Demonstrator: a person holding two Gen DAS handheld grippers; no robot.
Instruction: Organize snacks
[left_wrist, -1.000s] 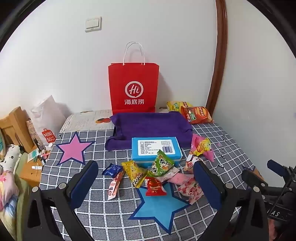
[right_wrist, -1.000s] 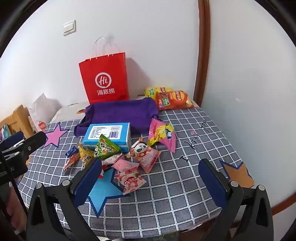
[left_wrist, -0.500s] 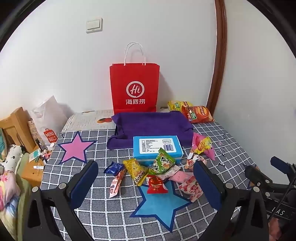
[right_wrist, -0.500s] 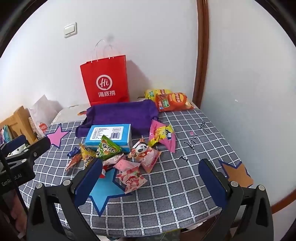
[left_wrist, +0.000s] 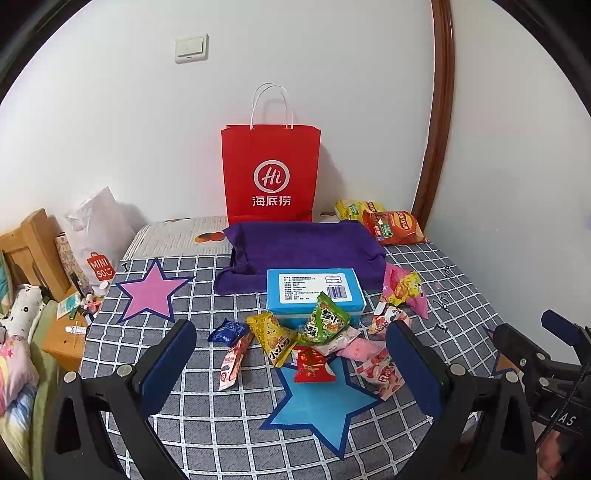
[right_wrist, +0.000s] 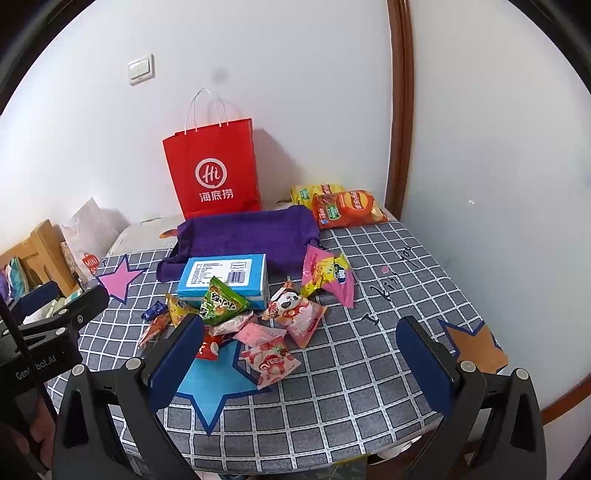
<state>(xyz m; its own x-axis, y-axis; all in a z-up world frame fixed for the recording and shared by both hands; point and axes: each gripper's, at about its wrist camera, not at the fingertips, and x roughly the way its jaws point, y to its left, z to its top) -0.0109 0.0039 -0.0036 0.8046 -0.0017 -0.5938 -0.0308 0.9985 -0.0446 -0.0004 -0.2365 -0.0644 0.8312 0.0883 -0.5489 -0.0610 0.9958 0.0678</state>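
Observation:
Several small snack packets lie in a pile on the checked tablecloth: a green one (left_wrist: 325, 319) (right_wrist: 221, 302), a yellow one (left_wrist: 275, 341), a red one (left_wrist: 312, 365), pink ones (right_wrist: 271, 360) and a panda packet (right_wrist: 295, 308). A blue box (left_wrist: 314, 291) (right_wrist: 225, 277) lies behind them, in front of a purple cloth tray (left_wrist: 303, 243) (right_wrist: 247, 232). My left gripper (left_wrist: 291, 365) is open and empty, held above the near side of the pile. My right gripper (right_wrist: 301, 354) is open and empty, to the right of the pile.
A red paper bag (left_wrist: 270, 173) (right_wrist: 212, 170) stands against the wall behind the tray. Chip bags (left_wrist: 391, 225) (right_wrist: 343, 208) lie at the back right corner. Star cutouts in pink (left_wrist: 149, 290), blue (left_wrist: 317, 400) and orange (right_wrist: 474, 345) lie on the cloth. Clutter and a wooden bedside stand lie off the left edge.
Both grippers have drifted slightly back and up, so the table sits a little lower in both views. Both stay open. No snack has moved.

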